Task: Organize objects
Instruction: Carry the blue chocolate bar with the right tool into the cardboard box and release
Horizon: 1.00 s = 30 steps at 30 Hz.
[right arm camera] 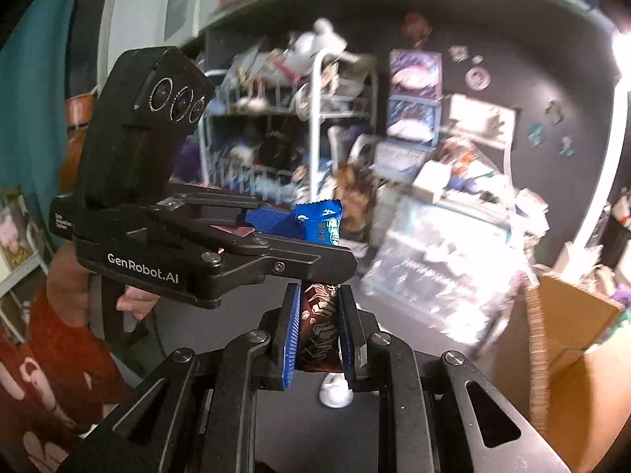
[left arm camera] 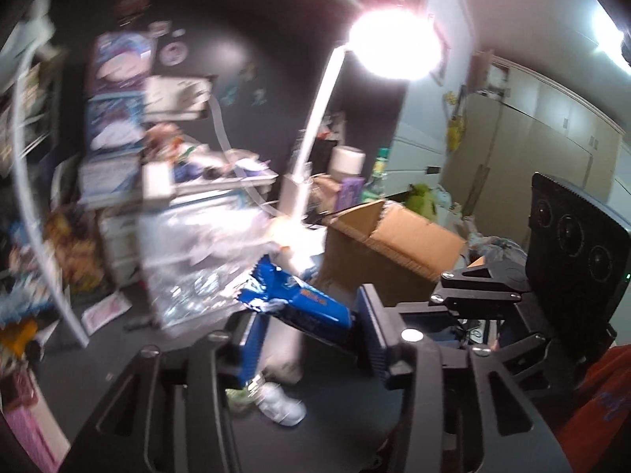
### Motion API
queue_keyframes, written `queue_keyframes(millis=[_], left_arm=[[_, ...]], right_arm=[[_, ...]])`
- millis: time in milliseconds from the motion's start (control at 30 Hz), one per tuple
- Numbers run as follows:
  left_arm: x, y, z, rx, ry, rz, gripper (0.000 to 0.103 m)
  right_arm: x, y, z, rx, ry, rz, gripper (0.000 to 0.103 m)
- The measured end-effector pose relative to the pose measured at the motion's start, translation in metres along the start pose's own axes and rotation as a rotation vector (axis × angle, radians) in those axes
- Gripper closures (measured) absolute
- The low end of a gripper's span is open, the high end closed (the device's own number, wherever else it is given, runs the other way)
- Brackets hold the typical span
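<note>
The left hand-held gripper (left arm camera: pixel 303 339), black with ribbed blue pads, is closed on a blue snack packet (left arm camera: pixel 294 299) of glossy crinkled foil with a serrated end; the packet lies slanted across the gap and sticks out up and to the left, held up off the dark floor (left arm camera: pixel 118 358); in the right wrist view the same packet (right arm camera: pixel 320 224) stands upright between that gripper's pads.

The right hand-held gripper (right arm camera: pixel 317 333) is squeezed nearly shut on a brown snack packet (right arm camera: pixel 318 323), a flat shiny wrapper with pale angular print, pinched upright between 2 ribbed blue pads; it too is held in the air, with a white shoe (right arm camera: pixel 335 392) on the floor below it.

A corrugated cardboard box (left arm camera: pixel 390 244) stands open to the right of the blue packet, flaps raised; behind are a white wire rack (right arm camera: pixel 315 126) heaped with blurred items and a bright lamp (left arm camera: pixel 394 45) on a slim white pole.
</note>
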State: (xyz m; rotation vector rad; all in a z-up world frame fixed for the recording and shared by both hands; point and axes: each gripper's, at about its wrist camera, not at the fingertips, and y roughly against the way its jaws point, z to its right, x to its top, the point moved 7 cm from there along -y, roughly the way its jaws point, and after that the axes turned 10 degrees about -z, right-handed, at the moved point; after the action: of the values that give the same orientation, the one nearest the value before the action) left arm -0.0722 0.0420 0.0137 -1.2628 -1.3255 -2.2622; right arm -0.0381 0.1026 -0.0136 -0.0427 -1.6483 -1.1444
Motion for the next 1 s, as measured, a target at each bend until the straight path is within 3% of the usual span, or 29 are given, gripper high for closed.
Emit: queue_keyframes(millis=[333,667,733,767,800,867,1000], left_arm=[[0.064,-0.06,0.06,-0.08,-0.107,-0.057,0.063],[0.083,-0.12,0.089,-0.097,-0.155,-0.18,0.063],[0.083,-0.127,0.09,-0.09,-0.16,-0.202,0.054],[0.082,-0.128,0.091,-0.084,-0.16,-0.205,0.036],[0.083,-0.128,0.09,-0.076,-0.16,-0.198,0.021],[0.085,-0.125,0.089,-0.072,-0.164,-0.181,0.02],[0.085,-0.115,0.085,-0.065,-0.156,-0.158,0.02]], right_arm=[[-0.011,0.052,0.074,-0.094,-0.112,0.02,0.09],[-0.038,0.066,0.14,-0.103,-0.231,-0.056,0.089],[-0.042,0.063,0.147,-0.099,-0.246,-0.08,0.089],[-0.045,0.063,0.15,-0.105,-0.25,-0.088,0.086],[-0.046,0.062,0.153,-0.116,-0.251,-0.096,0.075],[-0.048,0.062,0.154,-0.141,-0.242,-0.099,0.057],[-0.049,0.064,0.157,-0.153,-0.242,-0.093,0.055]])
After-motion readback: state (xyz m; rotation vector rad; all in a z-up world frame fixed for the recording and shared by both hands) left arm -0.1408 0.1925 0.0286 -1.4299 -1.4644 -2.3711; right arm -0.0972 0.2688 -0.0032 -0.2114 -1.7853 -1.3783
